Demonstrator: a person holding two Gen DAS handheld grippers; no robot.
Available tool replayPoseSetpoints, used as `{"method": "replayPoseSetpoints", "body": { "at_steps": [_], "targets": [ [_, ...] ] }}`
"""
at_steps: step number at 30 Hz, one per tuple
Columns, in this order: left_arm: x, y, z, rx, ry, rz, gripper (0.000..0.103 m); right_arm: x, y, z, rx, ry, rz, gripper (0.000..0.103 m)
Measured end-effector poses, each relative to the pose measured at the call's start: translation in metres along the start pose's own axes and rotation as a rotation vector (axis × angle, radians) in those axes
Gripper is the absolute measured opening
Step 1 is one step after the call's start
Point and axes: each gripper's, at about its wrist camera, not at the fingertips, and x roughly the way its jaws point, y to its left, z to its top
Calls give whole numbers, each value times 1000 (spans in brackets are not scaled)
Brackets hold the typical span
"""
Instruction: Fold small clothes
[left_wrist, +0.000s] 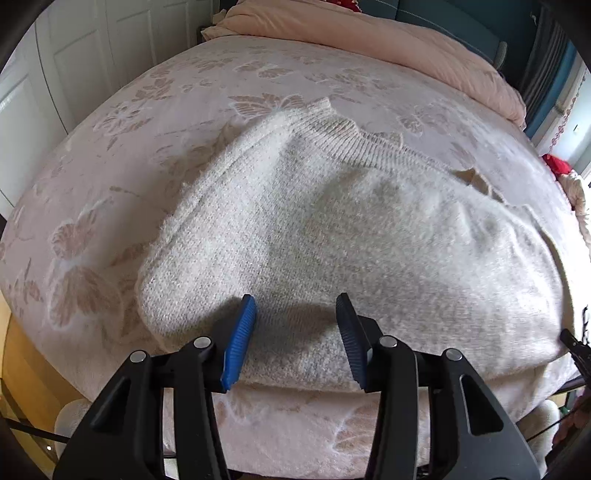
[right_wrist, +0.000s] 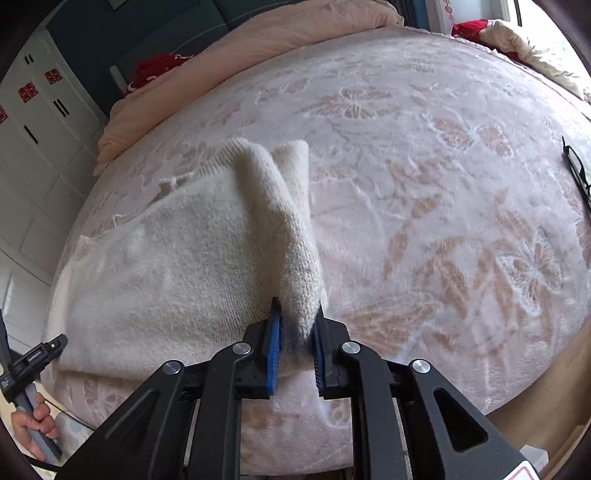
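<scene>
A cream knitted sweater (left_wrist: 351, 236) lies on the bed near its front edge, its ribbed hem at the far side. My left gripper (left_wrist: 295, 314) is open, its fingers apart just above the sweater's near edge, holding nothing. In the right wrist view the sweater (right_wrist: 166, 280) lies to the left. My right gripper (right_wrist: 297, 314) is shut on the sweater's right edge, which rises as a raised fold (right_wrist: 280, 206) running away from the jaws.
The bed carries a pink blanket with butterfly pattern (right_wrist: 443, 184). A peach duvet (left_wrist: 424, 48) lies at the head. Black glasses (right_wrist: 576, 170) lie at the right. Red and cream clothes (right_wrist: 517, 37) sit at the far right. White wardrobe doors (left_wrist: 55, 74) stand left.
</scene>
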Motion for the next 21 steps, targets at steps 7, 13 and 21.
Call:
{"method": "replayPoseSetpoints", "body": {
  "at_steps": [7, 13, 21],
  "targets": [
    [-14, -2, 68, -55, -66, -137, 66, -9, 39, 62, -124, -104, 11, 58],
    [59, 2, 118, -112, 9, -68, 68, 76, 40, 105, -74, 28, 1, 56],
    [71, 14, 142, -91, -34, -11, 0, 43, 44, 132, -46, -119, 96, 7]
  ]
}}
